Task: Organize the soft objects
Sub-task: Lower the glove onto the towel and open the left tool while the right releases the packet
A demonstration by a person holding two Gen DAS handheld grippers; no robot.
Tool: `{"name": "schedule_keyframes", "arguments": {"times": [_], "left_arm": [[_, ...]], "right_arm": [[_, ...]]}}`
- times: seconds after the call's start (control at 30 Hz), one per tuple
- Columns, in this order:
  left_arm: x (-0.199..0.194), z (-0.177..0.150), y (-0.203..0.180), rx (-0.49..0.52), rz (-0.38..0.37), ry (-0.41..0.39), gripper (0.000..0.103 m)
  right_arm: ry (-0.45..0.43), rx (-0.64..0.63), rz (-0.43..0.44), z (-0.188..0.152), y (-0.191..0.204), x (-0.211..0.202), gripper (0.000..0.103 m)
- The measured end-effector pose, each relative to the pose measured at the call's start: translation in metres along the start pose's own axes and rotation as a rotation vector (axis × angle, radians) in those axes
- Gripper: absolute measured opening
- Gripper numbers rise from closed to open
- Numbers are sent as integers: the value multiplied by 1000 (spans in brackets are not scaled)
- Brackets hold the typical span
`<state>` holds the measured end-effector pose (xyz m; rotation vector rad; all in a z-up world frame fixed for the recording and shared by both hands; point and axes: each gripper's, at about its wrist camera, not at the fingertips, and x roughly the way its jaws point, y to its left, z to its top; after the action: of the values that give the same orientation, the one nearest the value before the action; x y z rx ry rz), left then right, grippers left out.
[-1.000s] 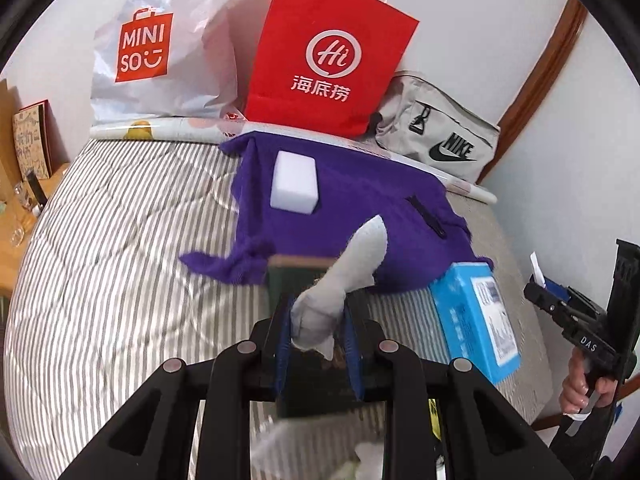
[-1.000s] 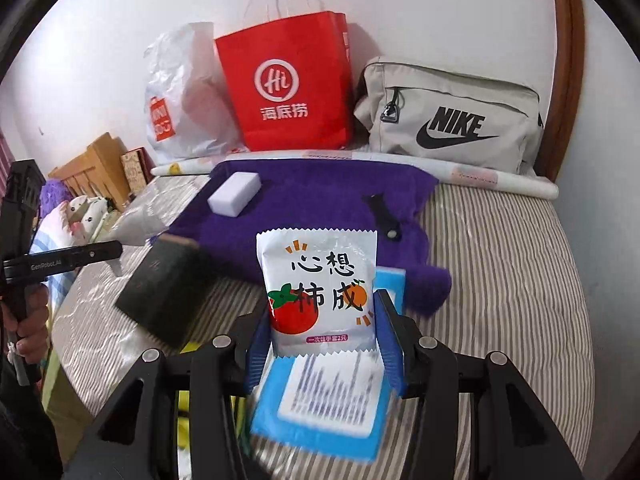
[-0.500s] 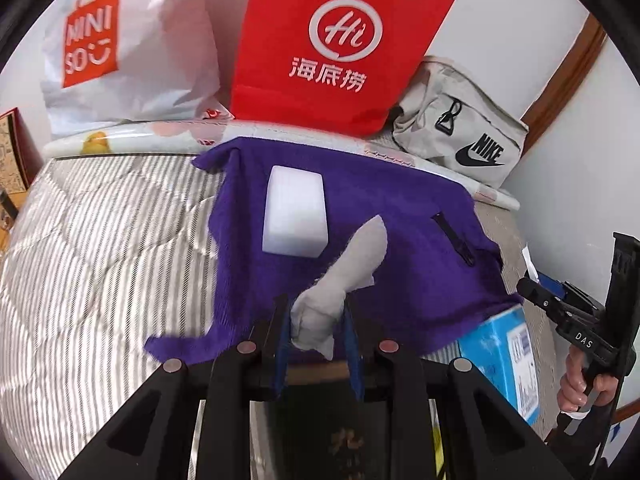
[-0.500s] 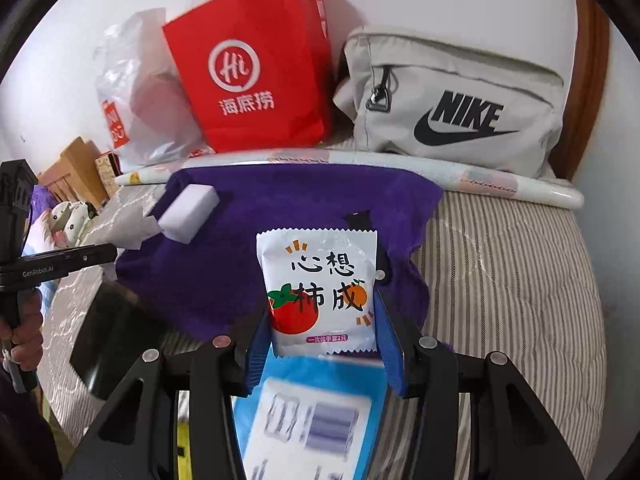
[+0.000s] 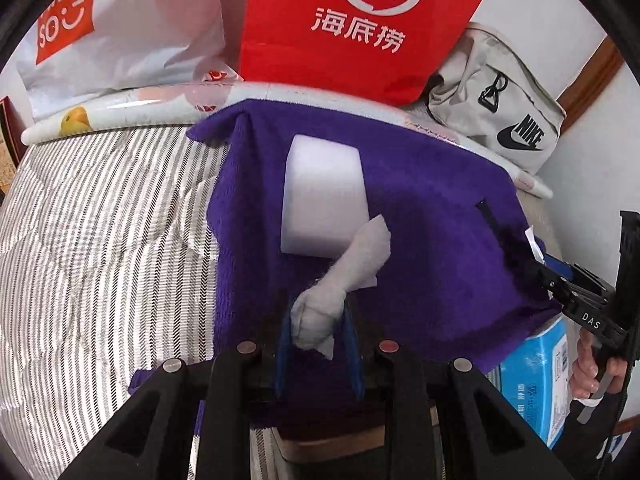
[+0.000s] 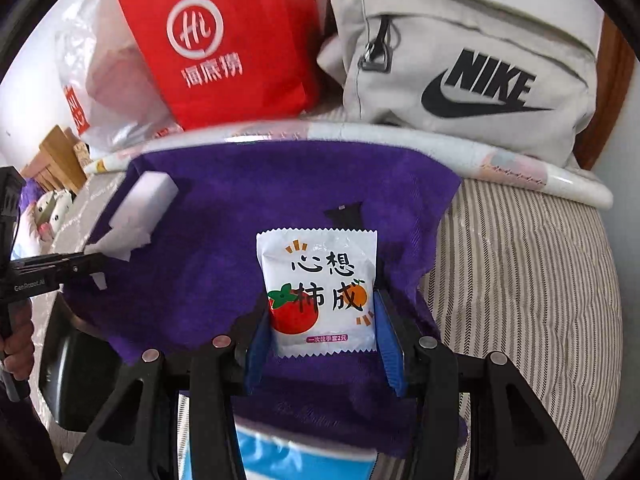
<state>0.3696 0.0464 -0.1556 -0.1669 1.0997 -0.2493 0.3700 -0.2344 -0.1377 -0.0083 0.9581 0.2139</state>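
- The striped bed (image 5: 100, 240) is lying bare left of the purple towel (image 5: 420, 216), whose far edge is reaching the bags.
- The white sponge (image 5: 322, 196) is resting on the towel.
- The left gripper (image 5: 318, 344) is pinching a grey cloth (image 5: 344, 276) above the towel.
- The right gripper (image 6: 324, 340) is clamping a white packet (image 6: 320, 292) over the towel's near edge.

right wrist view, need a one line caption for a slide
Right gripper clamps a white tomato-print sachet above a purple fleece cloth spread on the striped mattress.
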Motion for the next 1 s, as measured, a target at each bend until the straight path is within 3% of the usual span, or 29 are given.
{"name": "schedule_keyframes", "arguments": {"times": [0.23, 0.63, 1.0], "left_arm": [[8, 1, 1, 0, 6, 20, 24], [6, 0, 4, -16, -10, 31, 26], [-11, -10, -3, -9, -55, 19, 54]], "right_arm": [[78, -19, 3, 0, -2, 15, 48], [122, -69, -15, 5, 3, 26, 49], [148, -99, 21, 4, 12, 28, 67]]}}
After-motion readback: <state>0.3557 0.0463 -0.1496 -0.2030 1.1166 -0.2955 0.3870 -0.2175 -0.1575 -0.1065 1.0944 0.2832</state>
